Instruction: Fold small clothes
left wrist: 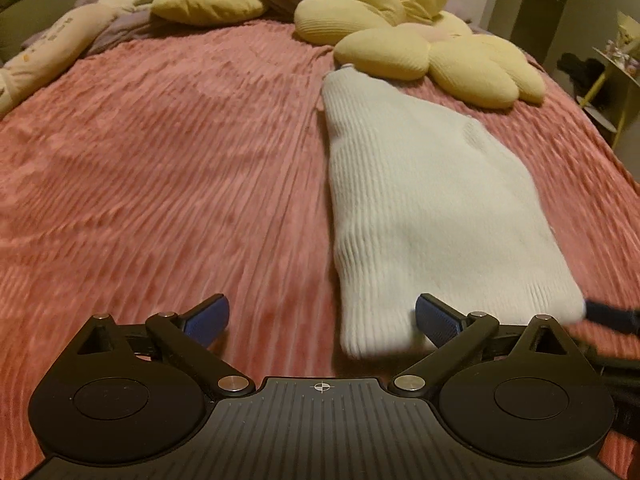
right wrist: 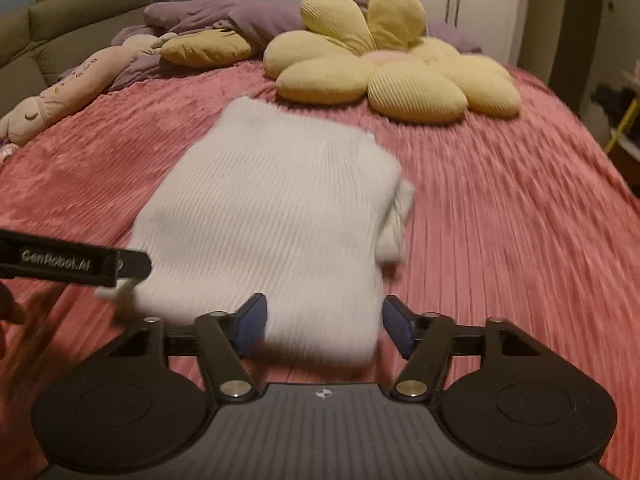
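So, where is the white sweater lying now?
The white sweater lies folded on the pink bedspread, just ahead of both open grippers, with the yellow flower cushion behind it.

Folded white knit (right wrist: 264, 216) on pink bedspread (right wrist: 500, 240), right hand-held gripper (right wrist: 324, 322) open w/ nothing held

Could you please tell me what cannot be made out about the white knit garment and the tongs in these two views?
- White knit garment: near hem smeared by motion blur in both views, so its folded layers cannot be counted.
- Garment's far end, left wrist view: tucked against the yellow flower cushion, so neckline and sleeves are unreadable.
- Right tongs, left wrist view: cut off by the frame edge and blurred.
- Left tongs, right wrist view: only one finger shows; contact with the hem is unclear.
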A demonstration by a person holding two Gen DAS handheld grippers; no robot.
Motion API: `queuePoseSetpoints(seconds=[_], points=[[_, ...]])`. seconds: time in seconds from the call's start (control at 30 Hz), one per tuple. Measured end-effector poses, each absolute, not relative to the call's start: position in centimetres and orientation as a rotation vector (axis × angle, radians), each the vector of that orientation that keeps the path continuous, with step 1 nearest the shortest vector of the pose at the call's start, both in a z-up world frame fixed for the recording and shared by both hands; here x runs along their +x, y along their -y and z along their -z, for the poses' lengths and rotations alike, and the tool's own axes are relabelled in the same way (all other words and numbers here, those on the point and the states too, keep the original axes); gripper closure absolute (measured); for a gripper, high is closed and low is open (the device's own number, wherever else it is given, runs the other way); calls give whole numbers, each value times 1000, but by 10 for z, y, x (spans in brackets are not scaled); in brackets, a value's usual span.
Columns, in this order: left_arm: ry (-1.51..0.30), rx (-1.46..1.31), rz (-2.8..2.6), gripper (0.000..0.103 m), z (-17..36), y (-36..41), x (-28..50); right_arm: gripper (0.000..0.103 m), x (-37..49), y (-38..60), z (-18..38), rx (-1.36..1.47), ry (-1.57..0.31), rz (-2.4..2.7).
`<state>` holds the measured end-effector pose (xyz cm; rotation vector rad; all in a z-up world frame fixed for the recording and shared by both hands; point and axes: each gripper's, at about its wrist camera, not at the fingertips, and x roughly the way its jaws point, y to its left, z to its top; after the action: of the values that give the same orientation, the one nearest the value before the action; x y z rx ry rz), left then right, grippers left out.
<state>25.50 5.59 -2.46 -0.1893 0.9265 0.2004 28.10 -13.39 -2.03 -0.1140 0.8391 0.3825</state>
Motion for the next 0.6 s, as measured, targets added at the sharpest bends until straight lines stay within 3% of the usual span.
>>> queuePoseSetpoints(seconds=[0.07, 0.17, 0.6], points=[[-923, -193, -201, 0, 19, -50, 242, 28, 266, 140, 20, -83, -887, -377], [-923, -216, -219, 0, 12, -45, 222, 4, 247, 147, 17, -55, -943, -359], [-897, -95, -215, 0, -29, -36, 189, 4, 221, 142, -33, -8, -957, -265]])
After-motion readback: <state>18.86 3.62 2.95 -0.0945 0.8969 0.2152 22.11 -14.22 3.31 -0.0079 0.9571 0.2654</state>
